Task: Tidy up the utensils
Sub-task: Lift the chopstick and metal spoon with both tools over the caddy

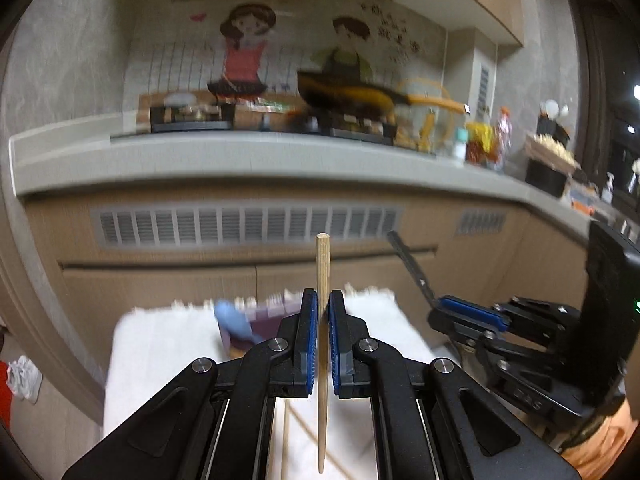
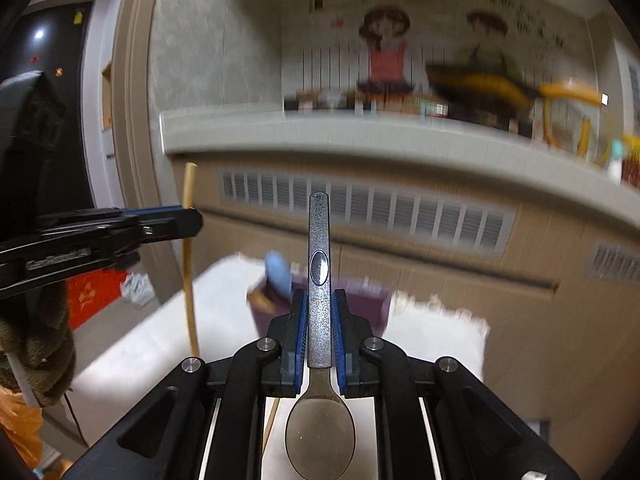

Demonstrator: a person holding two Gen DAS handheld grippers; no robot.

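Observation:
My left gripper [image 1: 323,306] is shut on a wooden chopstick [image 1: 322,264] that stands upright, thick end up, above a white cloth-covered table [image 1: 160,352]. My right gripper [image 2: 319,304] is shut on a metal spoon [image 2: 319,248], handle up, bowl hanging below the fingers. Each gripper shows in the other's view: the right gripper [image 1: 472,312] at the right, holding the spoon's dark handle [image 1: 408,260]; the left gripper [image 2: 176,220] at the left, holding the chopstick [image 2: 189,264]. A purple utensil holder [image 2: 360,300] with a blue utensil [image 2: 278,276] stands on the table beyond both grippers.
More chopsticks [image 1: 286,440] lie on the white table below the left gripper. Behind the table runs a grey counter [image 1: 280,168] over cabinets with vent grilles [image 1: 248,224]. A stove and a yellow pan [image 1: 360,94] sit on the counter.

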